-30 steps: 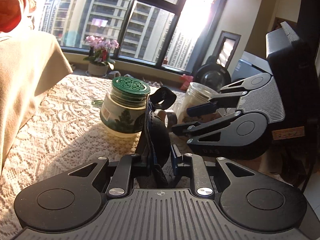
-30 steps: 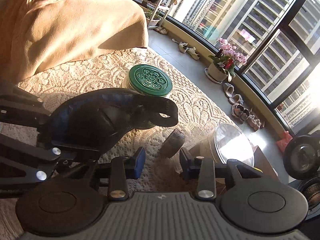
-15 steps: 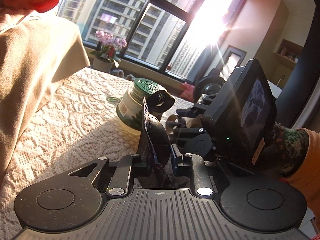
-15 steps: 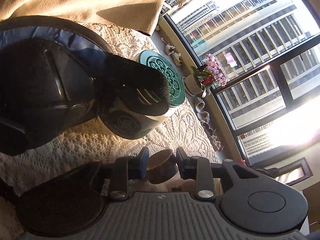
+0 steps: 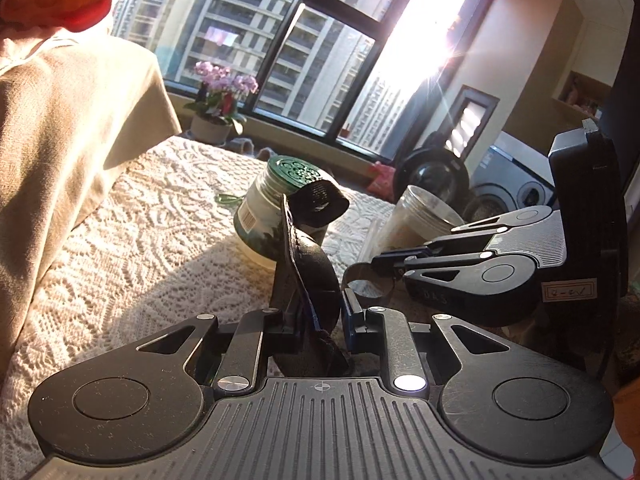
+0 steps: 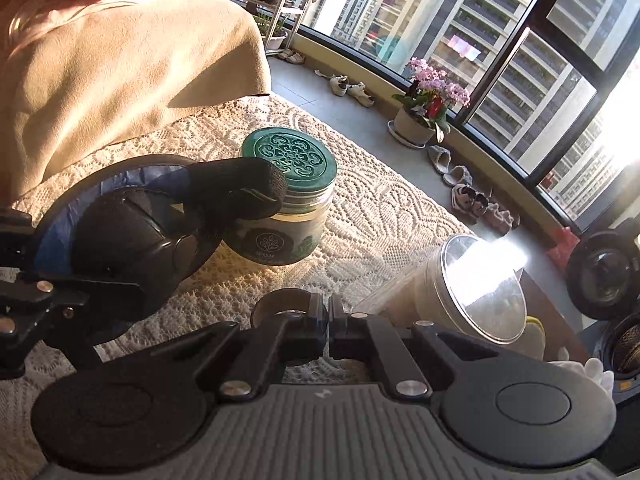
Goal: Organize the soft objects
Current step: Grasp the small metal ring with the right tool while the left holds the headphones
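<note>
My left gripper is shut on a black padded eye mask with a blue lining and holds it upright above the lace cloth. The mask also shows in the right wrist view, at the left, with its black strap end curling over toward the green-lidded jar. My right gripper is shut on a loop of the mask's thin strap. In the left wrist view the right gripper sits just right of the mask, pinching the strap loop.
A green-lidded jar stands on the white lace cloth behind the mask. A clear-lidded jar stands at the right. A beige blanket lies at the left. Window, potted flowers and shoes lie beyond.
My right gripper has closed on the strap loop, which was sitting loosely between its open fingers before. It has pulled back to the right of the mask. The left gripper still holds the mask.
</note>
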{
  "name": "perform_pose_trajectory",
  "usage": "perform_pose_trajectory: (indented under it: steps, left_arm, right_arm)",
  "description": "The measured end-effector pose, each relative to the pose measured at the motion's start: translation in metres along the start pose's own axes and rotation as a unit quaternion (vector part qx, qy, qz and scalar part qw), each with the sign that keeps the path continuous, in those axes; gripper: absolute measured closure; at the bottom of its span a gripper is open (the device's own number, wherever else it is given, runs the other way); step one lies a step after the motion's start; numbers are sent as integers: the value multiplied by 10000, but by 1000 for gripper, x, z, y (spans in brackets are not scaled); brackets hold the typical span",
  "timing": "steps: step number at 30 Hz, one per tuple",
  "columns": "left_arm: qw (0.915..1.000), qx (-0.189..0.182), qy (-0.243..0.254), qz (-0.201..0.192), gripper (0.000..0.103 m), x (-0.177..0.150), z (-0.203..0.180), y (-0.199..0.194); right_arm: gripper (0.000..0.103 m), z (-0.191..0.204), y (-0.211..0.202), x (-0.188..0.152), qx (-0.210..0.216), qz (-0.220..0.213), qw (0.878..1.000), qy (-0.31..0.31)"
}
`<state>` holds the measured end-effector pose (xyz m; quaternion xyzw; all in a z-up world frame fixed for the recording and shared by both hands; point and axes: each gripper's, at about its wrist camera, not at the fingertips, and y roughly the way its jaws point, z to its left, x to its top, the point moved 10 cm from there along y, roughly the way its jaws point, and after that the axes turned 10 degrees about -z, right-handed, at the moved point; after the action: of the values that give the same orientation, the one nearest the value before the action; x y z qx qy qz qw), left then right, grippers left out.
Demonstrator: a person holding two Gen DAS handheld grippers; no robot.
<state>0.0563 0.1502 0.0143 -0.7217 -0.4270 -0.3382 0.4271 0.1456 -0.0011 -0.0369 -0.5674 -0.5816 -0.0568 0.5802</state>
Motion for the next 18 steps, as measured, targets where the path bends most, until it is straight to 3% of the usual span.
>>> perform_pose_trajectory:
  steps: [5,11,12,16,18]
  left_arm:
    - [9999,45,-55,72,81,0,-2,4]
    - [9999,107,-20,92,81,-2,-5,9]
    - [9999,114,-5,92,81,-2,-5,10]
    - [9999,123,46,112,80,-3,-7,12]
    - [9998,143,72,110,80,-4,-7,12]
  right_arm:
    - [101,-3,-10,-11,374,18,9973,625]
    - [99,-27,-20,-29,882,-28,9809,1732]
    - [96,-30,-22,-32,851,-76,9806,1765]
    - [51,-29,-32,-39,829,-263,9815,1708]
    - [47,-23,-32,-41,884,-292,9821,1638]
